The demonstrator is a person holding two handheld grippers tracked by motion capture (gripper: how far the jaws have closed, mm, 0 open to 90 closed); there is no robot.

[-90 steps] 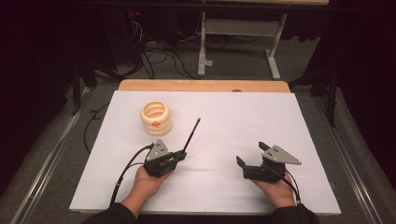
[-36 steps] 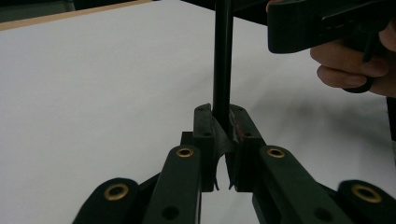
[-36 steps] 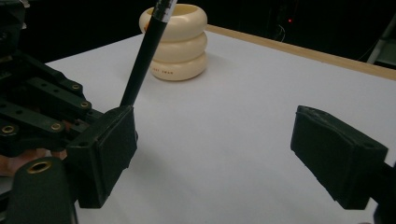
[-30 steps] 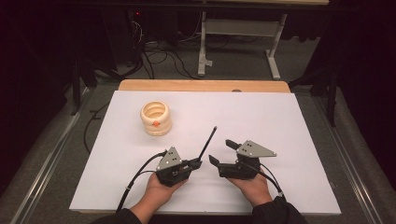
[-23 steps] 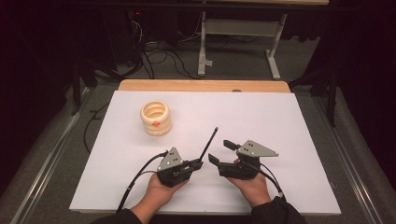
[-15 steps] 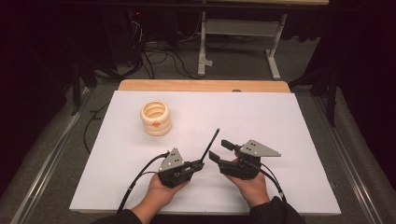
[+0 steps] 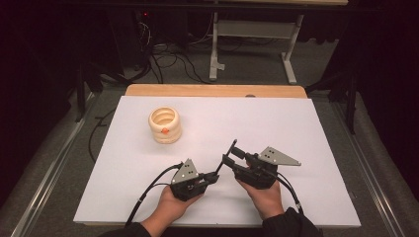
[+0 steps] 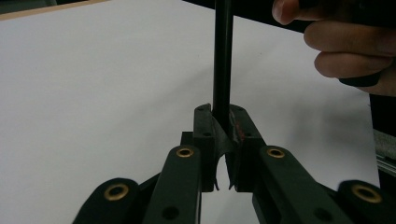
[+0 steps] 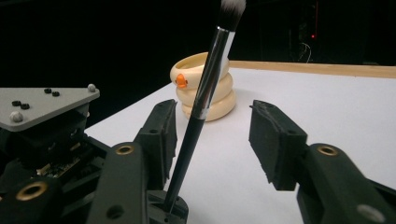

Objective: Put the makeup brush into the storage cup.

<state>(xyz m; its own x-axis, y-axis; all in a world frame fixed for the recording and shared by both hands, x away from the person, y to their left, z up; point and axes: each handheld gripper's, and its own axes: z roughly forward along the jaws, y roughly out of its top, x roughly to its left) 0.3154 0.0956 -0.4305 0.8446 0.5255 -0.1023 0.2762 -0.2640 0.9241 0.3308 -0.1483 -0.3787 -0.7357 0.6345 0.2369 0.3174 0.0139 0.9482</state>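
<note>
Over the white table top (image 7: 296, 128), near the person's edge, the left gripper (image 7: 213, 176) is clamped tight on the lower end of a makeup brush (image 9: 201, 100), its two jaws pressed against the thin black handle (the left gripper view shows the handle (image 8: 222, 65) rising straight up from between the pads). The brush slants up and away from that gripper, with its silver ferrule and pale-tipped bristles at the top in the right gripper view. The right gripper (image 7: 228, 150) sits just beside the left, its jaws set either side of the brush's shaft; they have just been closing, yet a clear gap still shows between each pad and the handle, so they are not gripping. Both grippers sit in the person's hands, whose forearms enter from the near edge. Well apart, towards the far left of the table, stands a cream ringed cup (image 7: 165, 124) with a small orange mark on its side.
</note>
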